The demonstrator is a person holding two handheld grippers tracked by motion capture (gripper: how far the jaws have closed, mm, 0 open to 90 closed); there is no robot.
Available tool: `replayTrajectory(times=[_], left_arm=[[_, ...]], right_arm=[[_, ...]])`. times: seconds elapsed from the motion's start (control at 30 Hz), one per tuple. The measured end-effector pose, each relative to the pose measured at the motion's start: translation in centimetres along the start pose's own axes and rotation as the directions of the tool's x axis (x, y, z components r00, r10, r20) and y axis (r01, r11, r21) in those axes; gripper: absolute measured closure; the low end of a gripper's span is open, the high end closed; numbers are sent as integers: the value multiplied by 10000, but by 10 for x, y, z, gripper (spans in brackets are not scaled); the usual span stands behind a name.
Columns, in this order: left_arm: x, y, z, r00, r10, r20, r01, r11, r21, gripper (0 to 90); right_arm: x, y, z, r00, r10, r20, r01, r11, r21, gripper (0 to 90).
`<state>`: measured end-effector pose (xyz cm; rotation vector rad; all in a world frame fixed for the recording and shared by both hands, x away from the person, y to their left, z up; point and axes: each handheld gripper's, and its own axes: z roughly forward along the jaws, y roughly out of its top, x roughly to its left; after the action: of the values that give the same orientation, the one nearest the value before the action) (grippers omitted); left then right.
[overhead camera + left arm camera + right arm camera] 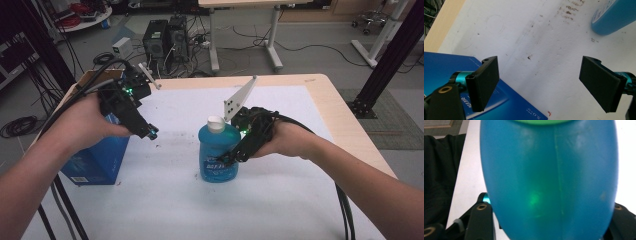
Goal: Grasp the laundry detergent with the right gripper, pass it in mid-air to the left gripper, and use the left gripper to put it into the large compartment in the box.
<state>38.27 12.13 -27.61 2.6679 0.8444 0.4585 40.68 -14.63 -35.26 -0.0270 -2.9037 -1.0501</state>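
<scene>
A blue bottle [218,155] with a white cap [216,123] stands upright in the middle of the white table top [280,200]. My right gripper [231,157] comes at it from the right, and its jaws press on the bottle's sides. In the right gripper view the bottle [549,182] sits close up between the two jaws of that gripper [549,222]. My left gripper [150,132] hovers at the left, open and holding nothing, over the edge of a blue box [97,160]. In the left gripper view its gripper [541,85] has wide-apart jaws above the box [439,72], with the bottle [614,17] at top right.
The blue box stands near the table's left edge. Beyond the far edge, computer towers [165,40] and loose cables sit on the floor. A black frame post [385,65] rises at the right. Brown specks mark the white surface [529,57].
</scene>
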Motion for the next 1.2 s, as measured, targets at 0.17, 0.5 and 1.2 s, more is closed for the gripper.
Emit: replayTrajectory(times=[0.17,0.5,1.2], left_arm=[[0,-1,-1,10000,40,33,-40,10000,-20,165],[1,5,-10,9920,706,1048,-679,9973,-289,165],[6,57,-69,9075,3068,2871,-2646,9480,-1767,165]], right_arm=[[0,-1,-1,10000,-24,-36,24,10000,-23,435],[-6,4,-9,9996,120,-254,-118,9999,103,452],[-17,79,-47,9966,-684,-455,696,9973,238,456]])
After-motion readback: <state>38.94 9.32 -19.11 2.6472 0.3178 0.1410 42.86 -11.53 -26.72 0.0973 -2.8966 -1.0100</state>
